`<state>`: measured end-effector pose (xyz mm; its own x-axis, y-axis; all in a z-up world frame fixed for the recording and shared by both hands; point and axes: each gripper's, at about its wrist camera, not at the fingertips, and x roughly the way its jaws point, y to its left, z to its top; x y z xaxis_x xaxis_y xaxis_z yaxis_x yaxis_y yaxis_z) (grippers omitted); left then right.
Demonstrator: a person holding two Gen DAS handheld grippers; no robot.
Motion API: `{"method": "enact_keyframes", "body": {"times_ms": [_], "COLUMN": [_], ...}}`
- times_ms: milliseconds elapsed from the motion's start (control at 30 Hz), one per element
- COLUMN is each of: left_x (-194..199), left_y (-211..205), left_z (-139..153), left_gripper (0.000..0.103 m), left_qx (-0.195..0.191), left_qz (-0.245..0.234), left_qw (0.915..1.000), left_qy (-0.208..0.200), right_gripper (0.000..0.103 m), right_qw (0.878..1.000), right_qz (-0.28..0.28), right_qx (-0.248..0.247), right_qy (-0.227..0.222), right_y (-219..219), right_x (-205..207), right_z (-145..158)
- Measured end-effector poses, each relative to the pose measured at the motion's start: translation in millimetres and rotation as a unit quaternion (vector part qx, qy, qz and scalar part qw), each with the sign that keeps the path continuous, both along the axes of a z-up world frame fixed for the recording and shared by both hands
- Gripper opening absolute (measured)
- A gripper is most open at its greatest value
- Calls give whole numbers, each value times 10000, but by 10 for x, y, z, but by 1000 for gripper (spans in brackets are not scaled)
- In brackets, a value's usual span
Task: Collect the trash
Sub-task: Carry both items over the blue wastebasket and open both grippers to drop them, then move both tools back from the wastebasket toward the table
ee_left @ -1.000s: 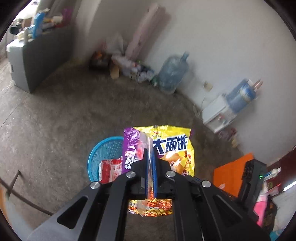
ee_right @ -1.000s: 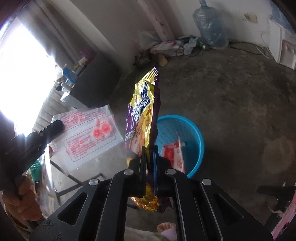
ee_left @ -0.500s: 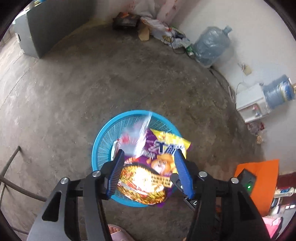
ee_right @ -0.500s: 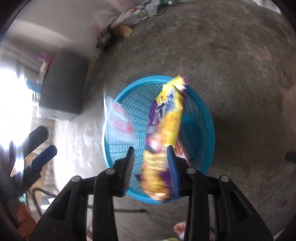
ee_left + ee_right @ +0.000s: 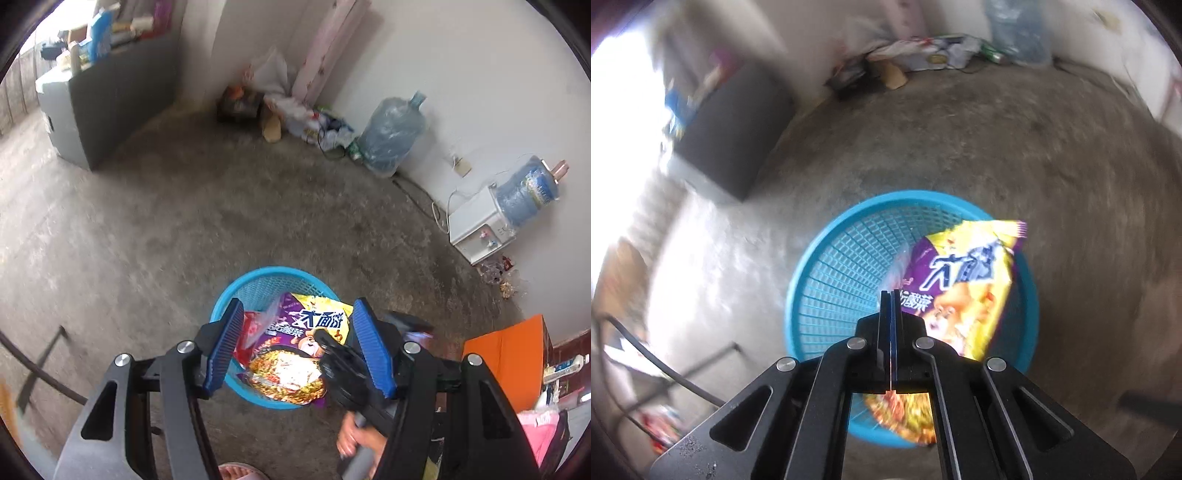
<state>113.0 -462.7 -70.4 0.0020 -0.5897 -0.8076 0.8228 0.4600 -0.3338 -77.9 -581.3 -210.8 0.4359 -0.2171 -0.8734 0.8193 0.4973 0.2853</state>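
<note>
Two tongs stood over the blue basket (image 5: 273,280), left gripper (image 5: 297,347) jaws opening with nothing gripped, noodle packet (image 5: 295,354) lay in the basket below them, right gripper (image 5: 890,301) pressed closed, empty.

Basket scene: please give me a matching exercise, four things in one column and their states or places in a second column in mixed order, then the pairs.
1. noodle bag
2. left claw
3. right claw
4. water jug

a. shut, empty
b. against the wall
c. lying in the blue basket
d. open, empty

Pairs: 1-c, 2-d, 3-a, 4-b
</note>
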Motion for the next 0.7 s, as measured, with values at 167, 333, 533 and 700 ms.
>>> {"method": "enact_keyframes", "body": {"times_ms": [167,333,533,700], "left_x": [85,54,-128,-212], "left_y": [501,1073,1813,2391], "left_z": [299,612,1006,1187], "left_gripper": [63,70,82,89], "left_qx": [-179,-447,-744,-795], "left_qz": [261,447,923,1507], "left_qw": [9994,9964,9869,9772], "left_qy": [-140,-561,-1093,-1269], "right_gripper": [0,22,51,74], "right_qw": [9987,9968,9973,9916], "right_qz": [-148,-263,88,759], "right_qx": [439,480,53,-494], "right_qy": [-206,-587,-729,-924], "right_y": [36,358,677,1101], "right_x": [-75,-227,-183,56], "right_z": [-28,356,961,1604]}}
